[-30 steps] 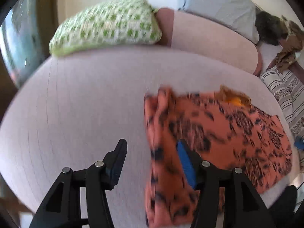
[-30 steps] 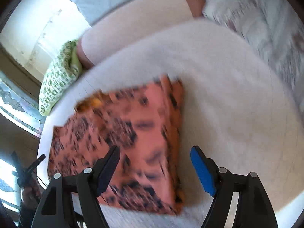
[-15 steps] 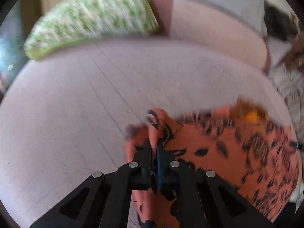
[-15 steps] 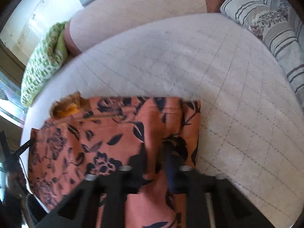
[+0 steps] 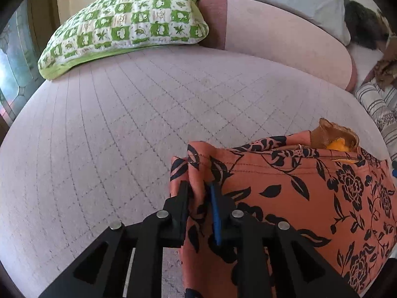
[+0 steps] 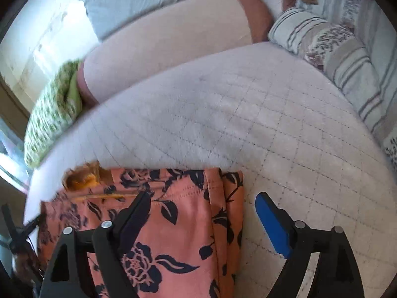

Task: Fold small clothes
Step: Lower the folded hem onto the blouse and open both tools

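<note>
Left hand-held gripper [image 5: 198,193] sits at the left end of the orange floral garment [image 5: 297,198], its jaws nearly together with a raised pleat of the hem corner caught between them; they have just eased apart a little after a tight pinch, yet the pads look to be pressing the cloth, so I read it as a grip. From that corner the garment runs off to the right across the quilted bed [image 5: 124,136], its stitched top edge lying crosswise to the fingers and its long axis going side to side between the two hands. A tan, frilled scrap [image 5: 332,134] pokes out at the far edge. Over on the right, the right hand-held gripper [image 6: 203,203] stands wide, its jaws having just been opening; they straddle the garment's right-hand edge, black finger over the print, blue pad [image 6: 273,226] over bare quilt, nothing pinched. So the cloth lies directly beneath and ahead of both tools. I'd judge the fold depends on the right side retaking its corner.
</note>
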`<state>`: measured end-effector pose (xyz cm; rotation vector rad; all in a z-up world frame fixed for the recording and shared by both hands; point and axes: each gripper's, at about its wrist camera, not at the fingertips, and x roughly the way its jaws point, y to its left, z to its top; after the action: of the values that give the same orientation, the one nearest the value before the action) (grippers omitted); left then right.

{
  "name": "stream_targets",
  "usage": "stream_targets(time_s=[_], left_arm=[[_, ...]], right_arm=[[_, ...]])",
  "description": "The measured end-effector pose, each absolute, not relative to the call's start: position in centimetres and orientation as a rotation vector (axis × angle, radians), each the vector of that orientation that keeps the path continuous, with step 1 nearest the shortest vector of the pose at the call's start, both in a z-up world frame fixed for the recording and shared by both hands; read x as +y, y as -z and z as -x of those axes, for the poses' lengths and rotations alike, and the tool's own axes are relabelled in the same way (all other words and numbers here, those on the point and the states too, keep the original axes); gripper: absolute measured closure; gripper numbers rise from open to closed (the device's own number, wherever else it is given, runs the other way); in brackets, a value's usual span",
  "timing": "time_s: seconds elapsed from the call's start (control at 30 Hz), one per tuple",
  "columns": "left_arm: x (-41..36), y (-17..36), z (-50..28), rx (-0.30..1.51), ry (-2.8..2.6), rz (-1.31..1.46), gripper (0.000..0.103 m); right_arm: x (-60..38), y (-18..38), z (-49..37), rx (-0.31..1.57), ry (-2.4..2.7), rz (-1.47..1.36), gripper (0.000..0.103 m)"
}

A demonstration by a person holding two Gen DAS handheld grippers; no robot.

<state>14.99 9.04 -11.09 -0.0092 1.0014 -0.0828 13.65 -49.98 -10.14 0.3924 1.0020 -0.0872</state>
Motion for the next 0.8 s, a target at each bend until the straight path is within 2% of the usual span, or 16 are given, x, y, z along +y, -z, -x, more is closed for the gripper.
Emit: stream_targets(time_s=[0.03,0.07,0.1,0.17,0.23,0.33,0.4,0.43,0.47,0.5,0.53,0.63,0.67,0.73,0.77,0.8], left_arm=[[9.0,11.2,-15.1,1.002,0.081,0.007,0.086],[8.7,11.5,-15.4,1.007,0.078,0.001,0.087],[8.7,11.7,-16.0,1.011,0.076,0.002,0.096],[9.0,11.2,-16.9,0.995,0.078,0.011,0.098],[9.1,10.0,-16.3,0.927,0.064,-0.014,0.098],[9.5,13.0,-17.8,1.041,0.042,0.024,0.096],[9.2,11.9,-17.6,1.015,0.022,0.000,0.093],[9.1,11.2,-17.3,0.999,0.019,-0.002,0.092],[9.3,10.4,-16.8,0.974,0.013,0.007,0.089],[9.7,9.5,-16.2,0.962,0.006,0.019,0.085],[9.9,9.0,-15.8,0.961,0.010,0.029,0.085],[8.9,7.2,-13.5,0.950,0.005,0.049,0.084],[8.3,6.6,-12.6,0.949,-0.003,0.044,0.077],[6.4,5.4,-10.0,0.953,-0.018,0.052,0.053],[5.3,5.2,-9.2,0.956,-0.032,0.059,0.035],[4.1,5.1,-7.9,0.953,-0.043,0.068,0.026]], right_arm=[[-49.5,10.9,-14.3,1.029,0.080,-0.362,0.026],[-48.9,11.8,-15.2,1.063,0.084,-0.331,0.050],[-49.0,12.7,-15.6,1.109,0.085,-0.314,0.062],[-49.0,11.8,-15.7,1.092,0.087,-0.306,0.089],[-48.8,9.5,-15.1,1.029,0.095,-0.285,0.089],[-49.8,13.2,-15.8,1.128,0.148,-0.298,0.087],[-49.9,13.5,-15.5,1.096,0.135,-0.305,0.084],[-49.9,12.5,-15.2,1.076,0.142,-0.313,0.077],[-50.0,11.7,-14.7,1.059,0.154,-0.311,0.056],[-50.1,10.7,-13.8,1.035,0.187,-0.296,0.042],[-50.1,9.4,-12.9,1.001,0.208,-0.297,0.035],[-48.9,6.5,-9.9,0.953,0.091,-0.403,0.035],[-48.1,5.8,-8.5,0.949,0.040,-0.442,0.035],[-46.0,4.9,-6.1,0.927,-0.093,-0.520,0.033],[-45.1,5.0,-4.8,0.920,-0.147,-0.541,0.029],[-44.4,5.6,-4.1,0.930,-0.172,-0.550,0.026]])
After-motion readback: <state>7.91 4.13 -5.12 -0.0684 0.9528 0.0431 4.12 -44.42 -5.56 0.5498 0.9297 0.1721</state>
